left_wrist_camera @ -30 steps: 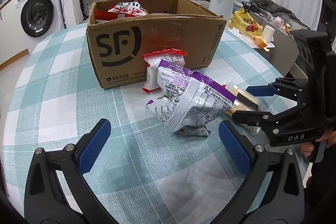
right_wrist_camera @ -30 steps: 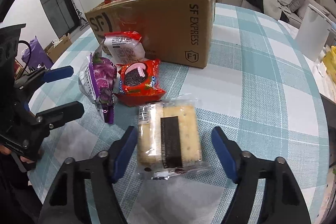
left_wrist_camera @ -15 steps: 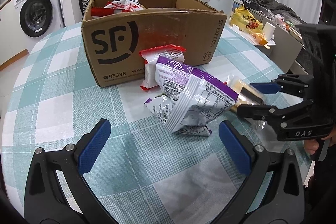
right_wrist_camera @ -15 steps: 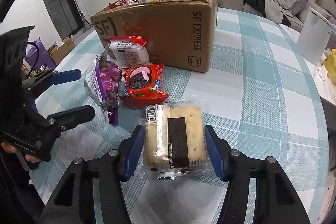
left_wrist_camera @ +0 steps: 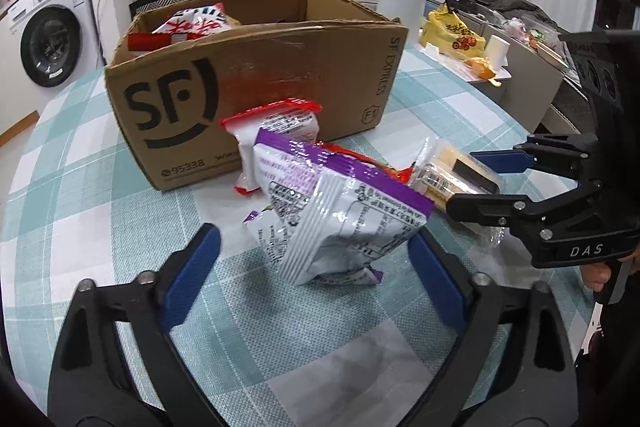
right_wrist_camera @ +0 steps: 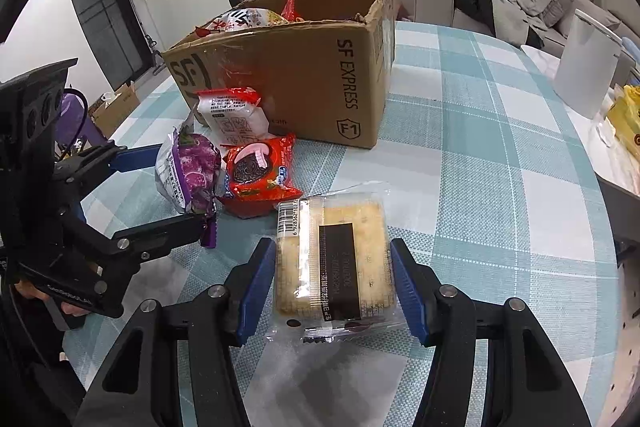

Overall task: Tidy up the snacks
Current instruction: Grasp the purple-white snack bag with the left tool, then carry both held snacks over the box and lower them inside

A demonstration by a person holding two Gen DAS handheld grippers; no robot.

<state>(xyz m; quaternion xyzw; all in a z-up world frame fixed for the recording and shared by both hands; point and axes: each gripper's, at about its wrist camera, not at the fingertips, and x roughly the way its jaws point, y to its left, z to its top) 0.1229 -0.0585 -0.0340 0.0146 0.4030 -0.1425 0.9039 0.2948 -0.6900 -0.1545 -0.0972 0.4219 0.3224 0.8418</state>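
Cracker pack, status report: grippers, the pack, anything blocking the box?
Right gripper shut on cracker pack, pack on table. Left gripper open, facing purple bag. Red snack lies between pack and box.

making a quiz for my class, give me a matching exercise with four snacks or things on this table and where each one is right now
Things:
1. cracker pack
2. purple packet
3. red cookie packet
4. cardboard box

Places:
A. far side of the table, snacks inside
B. between the right gripper fingers
C. in front of the open left gripper
D. between the purple packet and the cracker pack

Pairs: 1-B, 2-C, 3-D, 4-A
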